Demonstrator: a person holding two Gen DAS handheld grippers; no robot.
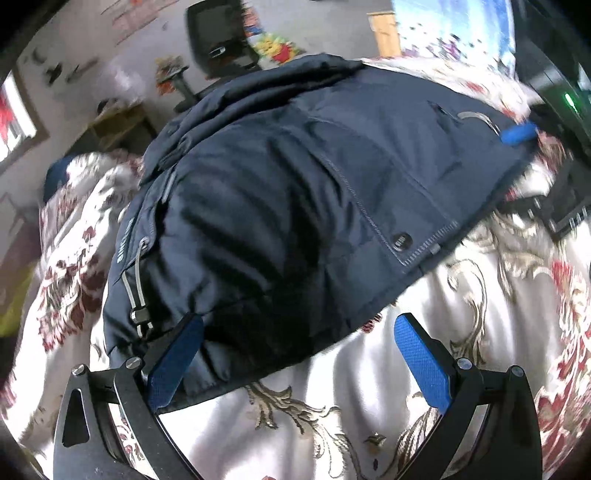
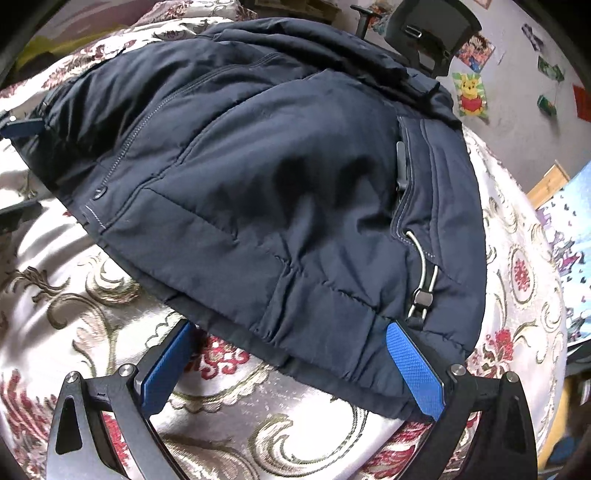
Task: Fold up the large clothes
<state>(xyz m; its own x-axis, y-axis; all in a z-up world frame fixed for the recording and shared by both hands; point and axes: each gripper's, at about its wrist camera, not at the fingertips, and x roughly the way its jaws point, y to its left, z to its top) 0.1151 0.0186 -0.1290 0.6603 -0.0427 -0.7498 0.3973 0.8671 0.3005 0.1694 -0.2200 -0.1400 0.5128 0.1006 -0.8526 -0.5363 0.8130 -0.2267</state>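
Observation:
A dark navy padded jacket (image 1: 295, 177) lies spread on a floral bedspread (image 1: 369, 398), with its zipper, snap buttons and drawcord toggles showing. My left gripper (image 1: 299, 321) is open at the jacket's near corner. Its left pad (image 1: 177, 362) touches the hem by a cord toggle, and its right pad (image 1: 421, 362) is over bare bedspread. In the right wrist view the jacket (image 2: 277, 177) fills the middle. My right gripper (image 2: 290, 328) is open, and the hem lies between its blue pads (image 2: 413, 369) unclamped. Each view shows the other gripper's blue finger at the jacket's far side.
The bedspread (image 2: 92, 295) extends around the jacket on all sides. Beyond the bed are a black office chair (image 1: 218, 37), a wooden shelf (image 1: 118, 125), a wooden post (image 1: 386, 31), and a wall with posters (image 2: 471, 92). A dark device with a green light (image 1: 567, 99) sits at the right.

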